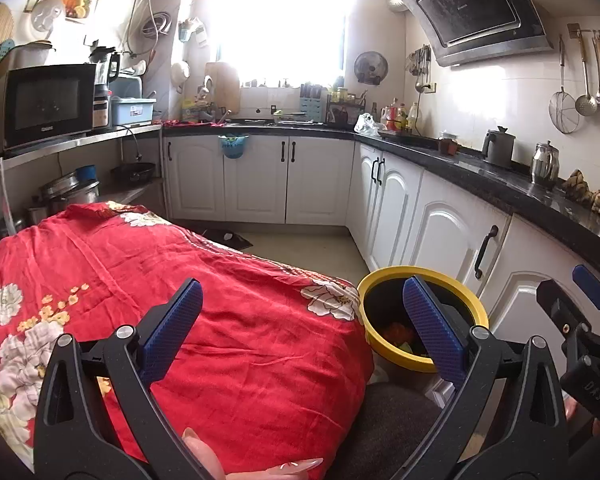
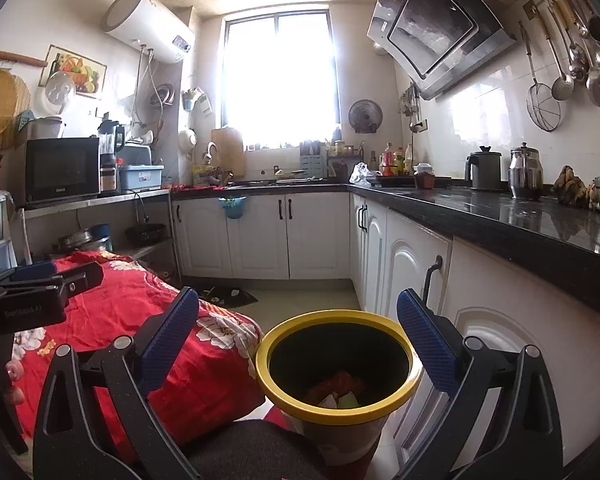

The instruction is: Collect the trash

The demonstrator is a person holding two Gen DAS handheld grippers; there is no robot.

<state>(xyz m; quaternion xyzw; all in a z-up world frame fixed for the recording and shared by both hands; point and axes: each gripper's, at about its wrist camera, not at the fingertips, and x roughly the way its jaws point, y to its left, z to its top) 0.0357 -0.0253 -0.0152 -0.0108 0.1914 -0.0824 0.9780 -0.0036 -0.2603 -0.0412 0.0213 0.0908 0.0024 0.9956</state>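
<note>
A bin with a yellow rim (image 2: pixel 336 416) stands on the floor between the red floral cloth (image 2: pixel 148 320) and the white cabinets. At its bottom lie red, white and green scraps of trash (image 2: pixel 338 394). My right gripper (image 2: pixel 298 293) hovers just above the bin, open and empty. My left gripper (image 1: pixel 302 284) is open and empty over the red cloth (image 1: pixel 160 272), with the bin's rim (image 1: pixel 420 270) behind its right finger (image 1: pixel 432 328). Orange trash (image 1: pixel 398 332) shows inside. Each gripper appears at the edge of the other's view: the right gripper (image 1: pixel 580 296), the left gripper (image 2: pixel 48 278).
White cabinets (image 2: pixel 412 272) under a black counter (image 2: pixel 520 216) run along the right and back. Kettles (image 2: pixel 484 170) stand on the counter. A dark seat (image 2: pixel 252 448) lies below the grippers. A black dustpan-like item (image 2: pixel 230 296) lies on the floor. A person's fingers (image 1: pixel 204 452) hold the left gripper.
</note>
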